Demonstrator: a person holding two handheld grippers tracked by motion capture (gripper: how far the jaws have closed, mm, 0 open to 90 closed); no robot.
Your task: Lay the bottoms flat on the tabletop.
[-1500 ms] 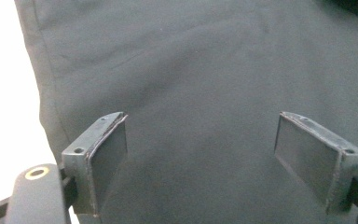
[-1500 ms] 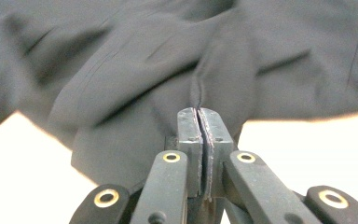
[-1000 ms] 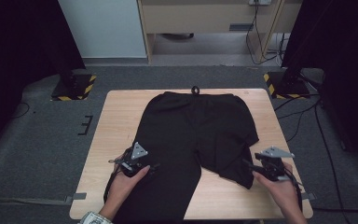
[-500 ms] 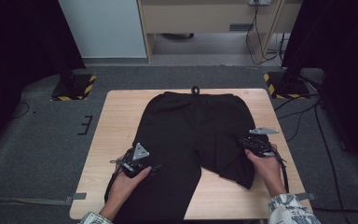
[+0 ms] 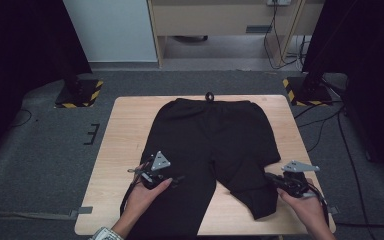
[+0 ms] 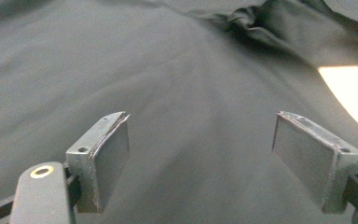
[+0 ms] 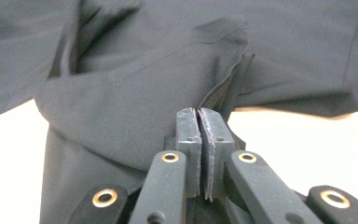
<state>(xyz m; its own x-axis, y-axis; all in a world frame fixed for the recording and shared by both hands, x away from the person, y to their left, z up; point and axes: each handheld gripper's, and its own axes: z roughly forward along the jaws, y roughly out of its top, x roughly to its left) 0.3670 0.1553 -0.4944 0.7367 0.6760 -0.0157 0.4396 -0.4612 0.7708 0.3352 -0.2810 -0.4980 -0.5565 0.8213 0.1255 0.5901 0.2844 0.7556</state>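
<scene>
Black shorts (image 5: pixel 210 135) lie flat on the wooden table (image 5: pixel 125 130), waistband at the far side, legs toward me. My left gripper (image 5: pixel 177 179) hovers over the left leg; in the left gripper view its jaws (image 6: pixel 205 140) stand wide apart above smooth black cloth (image 6: pixel 168 70), nothing between them. My right gripper (image 5: pixel 269 176) is at the outer edge of the right leg. In the right gripper view its jaws (image 7: pixel 199 112) are pressed together with the leg's edge (image 7: pixel 223 88) pinched at the tips, and the cloth (image 7: pixel 144 93) bunches into a fold.
Bare wood (image 5: pixel 280 220) shows near the front right corner, beside the right leg's hem. On the floor beyond the table stand two stand bases with yellow-black stripes (image 5: pixel 77 95) (image 5: pixel 305 90). Cables (image 5: pixel 330 125) run along the right side.
My right gripper reached forward to the right leg, shut its jaws, and has drawn back toward me. The left hand has shifted slightly with its jaws still wide.
</scene>
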